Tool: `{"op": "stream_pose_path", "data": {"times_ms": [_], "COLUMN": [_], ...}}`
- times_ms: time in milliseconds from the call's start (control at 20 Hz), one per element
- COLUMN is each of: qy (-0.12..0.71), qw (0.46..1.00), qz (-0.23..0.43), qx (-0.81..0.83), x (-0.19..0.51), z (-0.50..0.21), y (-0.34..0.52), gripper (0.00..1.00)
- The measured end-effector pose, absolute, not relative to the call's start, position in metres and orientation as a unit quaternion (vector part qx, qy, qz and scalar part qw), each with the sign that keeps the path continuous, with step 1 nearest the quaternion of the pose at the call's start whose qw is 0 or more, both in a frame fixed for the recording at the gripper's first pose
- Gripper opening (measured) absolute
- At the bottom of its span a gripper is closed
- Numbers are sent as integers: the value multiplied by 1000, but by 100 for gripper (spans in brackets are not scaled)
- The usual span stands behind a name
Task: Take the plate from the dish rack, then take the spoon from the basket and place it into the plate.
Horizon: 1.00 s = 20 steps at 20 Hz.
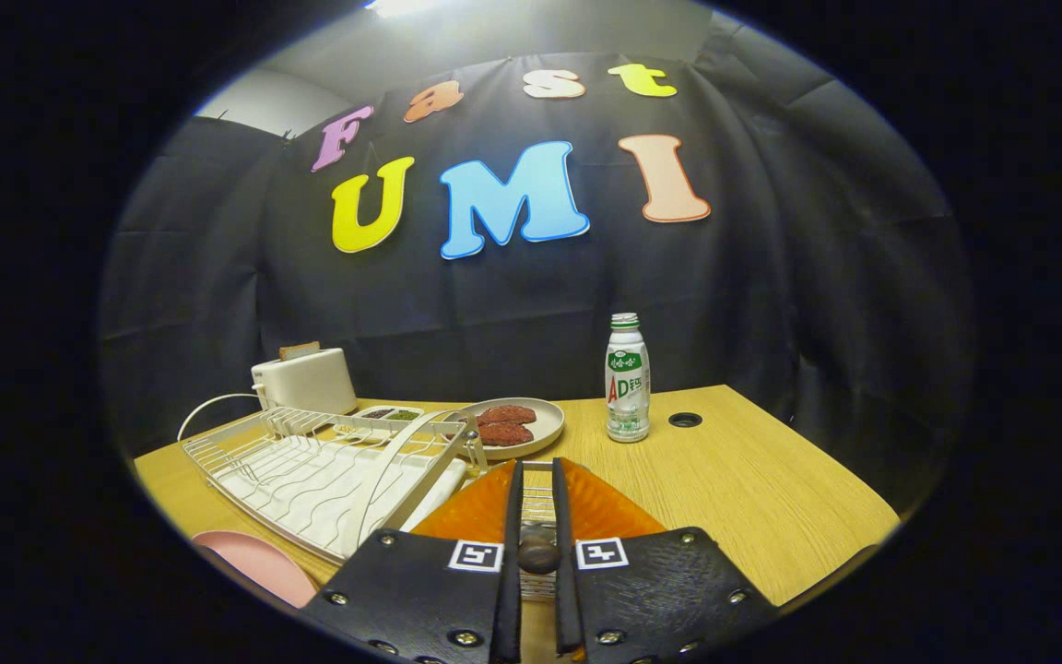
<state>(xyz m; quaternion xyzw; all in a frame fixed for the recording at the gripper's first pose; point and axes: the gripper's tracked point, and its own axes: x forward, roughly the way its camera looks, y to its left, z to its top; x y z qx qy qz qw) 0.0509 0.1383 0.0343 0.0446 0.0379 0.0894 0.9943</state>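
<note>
The tongs [537, 553] pinch a dark spoon handle [538, 554] over the orange basket [605, 507]. Beside it stand the white rack [310, 466], a pink plate [259, 563] at the surface's [752, 480] near edge, and a bottle [628, 378] farther back.

A white toaster [306, 380] stands at the far left of the wooden table [771, 480], its cord [208, 409] looping beside it. A small sauce tray [390, 414] lies right of it. A drink bottle [627, 378] stands upright, a round hole [685, 420] just right.
</note>
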Motion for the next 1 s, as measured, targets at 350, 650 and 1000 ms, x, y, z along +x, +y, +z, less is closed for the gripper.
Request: {"op": "stream_pose_path", "data": {"times_ms": [350, 650, 1000], "qy": [80, 96, 78], "qw": [992, 992, 994], "qz": [84, 77, 78], "qx": [53, 36, 18], "x": [54, 46, 15], "z": [48, 84, 144], "y": [133, 128, 128], "gripper": [10, 10, 10]}}
